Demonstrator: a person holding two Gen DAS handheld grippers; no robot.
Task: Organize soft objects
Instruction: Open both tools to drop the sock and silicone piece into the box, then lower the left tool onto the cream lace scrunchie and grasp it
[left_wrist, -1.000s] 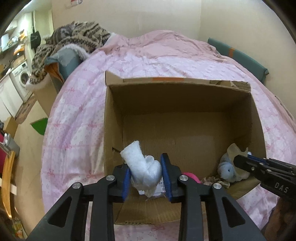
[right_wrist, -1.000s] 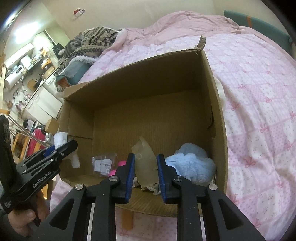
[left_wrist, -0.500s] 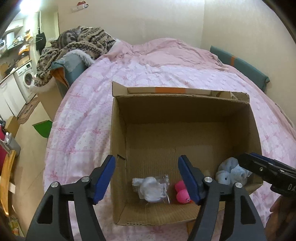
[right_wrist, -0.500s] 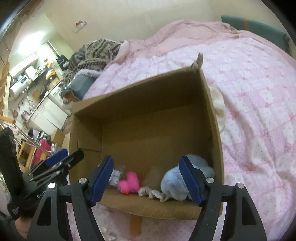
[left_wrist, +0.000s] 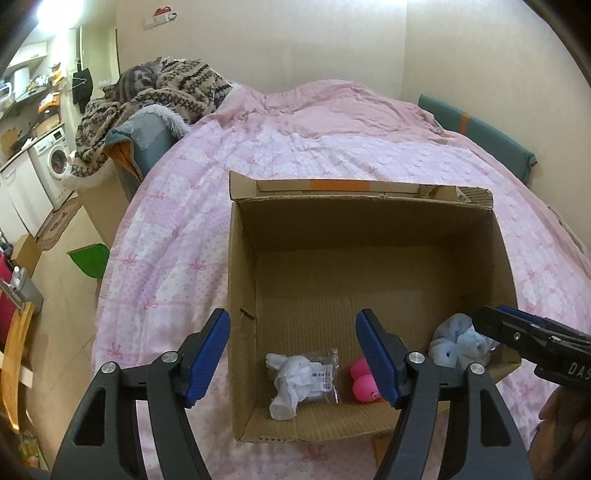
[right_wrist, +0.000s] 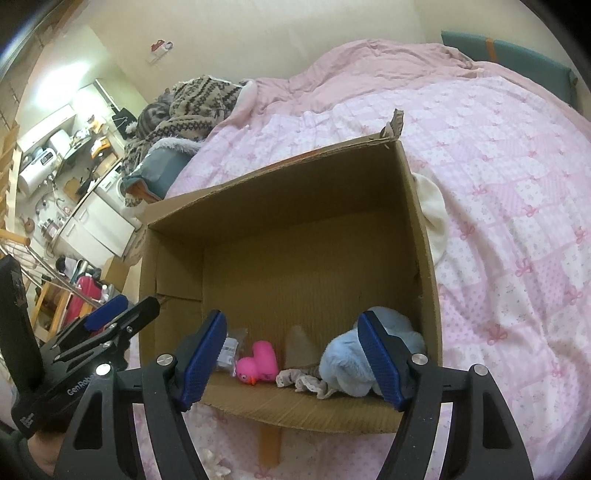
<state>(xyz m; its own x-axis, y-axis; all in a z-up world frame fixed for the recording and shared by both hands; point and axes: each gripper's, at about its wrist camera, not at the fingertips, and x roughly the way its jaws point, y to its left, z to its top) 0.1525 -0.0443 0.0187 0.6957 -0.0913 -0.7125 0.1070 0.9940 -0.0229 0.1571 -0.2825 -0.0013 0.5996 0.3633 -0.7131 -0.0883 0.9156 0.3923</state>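
Cardboard box (left_wrist: 243, 258) fills the middle of both views, sitting on the pink bedspread (left_wrist: 177, 229). My left gripper (left_wrist: 293, 356) has just been opening and stands spread with nothing between the pads; the bagged white plush (left_wrist: 295, 380) lies on the box floor below it, low in the frame. My right gripper (right_wrist: 291, 360) has likewise just opened and is empty; the beige cloth (right_wrist: 299, 345), pink duck (right_wrist: 258, 363) and blue plush (right_wrist: 354, 362) rest along the near wall. I judge this the release step, done. Next I need to pull both hands back and look for remaining soft items; a cream one (right_wrist: 432, 218) shows just outside the box's right wall.
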